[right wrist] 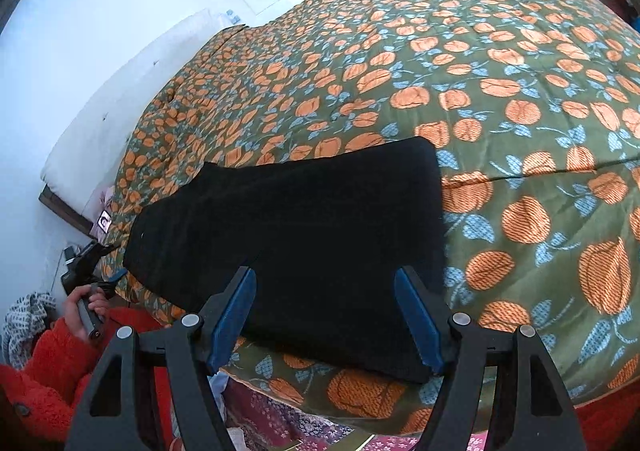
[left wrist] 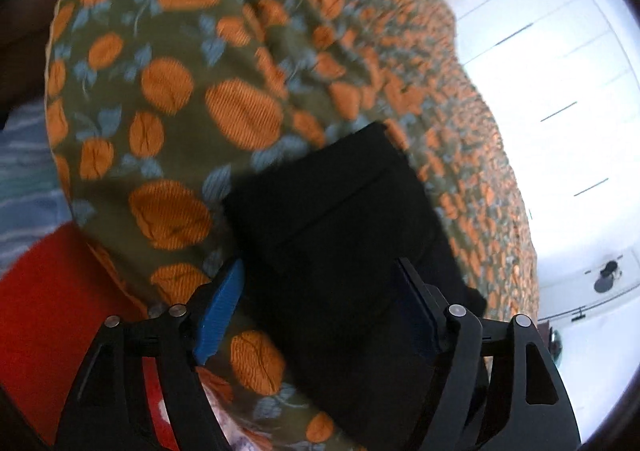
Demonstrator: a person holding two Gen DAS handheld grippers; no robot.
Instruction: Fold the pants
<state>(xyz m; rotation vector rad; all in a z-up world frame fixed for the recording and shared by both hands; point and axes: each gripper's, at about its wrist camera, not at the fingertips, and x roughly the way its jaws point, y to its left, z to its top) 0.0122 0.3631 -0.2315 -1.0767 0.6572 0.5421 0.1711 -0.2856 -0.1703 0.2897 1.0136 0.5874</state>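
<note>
The black pants [right wrist: 288, 235] lie folded flat on the bed's green quilt with orange fruit print [right wrist: 500, 91], near its front edge. My right gripper [right wrist: 325, 315] is open, its blue-padded fingers [right wrist: 234, 315] spread just above the near part of the pants, holding nothing. In the left wrist view the pants [left wrist: 336, 219] fill the space ahead of my left gripper [left wrist: 320, 311], which is open with its blue pads [left wrist: 220, 311] wide apart on either side of the cloth. That view is blurred. The left gripper [right wrist: 86, 267] also shows at the pants' left end.
The quilt [left wrist: 180, 91] covers the whole bed. A white mattress edge and wooden frame [right wrist: 64, 207] lie at the far left by a white wall. The person's red fleece sleeve [right wrist: 60, 355] is at the lower left. A patterned magenta cloth [right wrist: 280, 423] hangs below the bed's front edge.
</note>
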